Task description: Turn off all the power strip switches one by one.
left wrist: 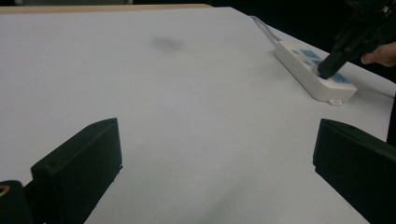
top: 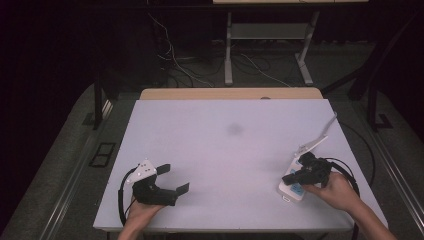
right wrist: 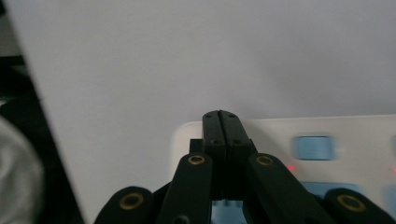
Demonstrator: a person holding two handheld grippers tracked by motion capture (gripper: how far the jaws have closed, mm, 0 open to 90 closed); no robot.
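**Closed tongs pressed on the power strip**

The power strip (top: 295, 186) lay near the front right corner of the white surface (top: 225, 150), with its cord going away toward the far edge. The right tongs (top: 289, 178) were pressed together, nothing between them, and their joined tip rested on the top of the strip close to its near end. In the left gripper view the tip (left wrist: 325, 71) stood just at one of the blue buttons (left wrist: 343, 79); in the right gripper view the shut jaws pointed over the end of the strip (right wrist: 327, 135), and small red lights (right wrist: 290, 167) shone beside the buttons. I judged that the person was pushing a switch with the tip.

The left tongs (top: 174, 179) were spread wide and held nothing. They rested on the surface near the front left corner, well apart from the strip. A faint dark smudge (top: 235, 129) marked the middle of the surface.

What could go wrong, in my opinion: the strip was light and nothing held it, so a push that was not straight down could make it slide or turn, perhaps toward the near edge. The narrow tip could also slip off the smooth button and hit the neighbour one, so the wrong outlet would switch. The left tongs were too far to steady it quickly.
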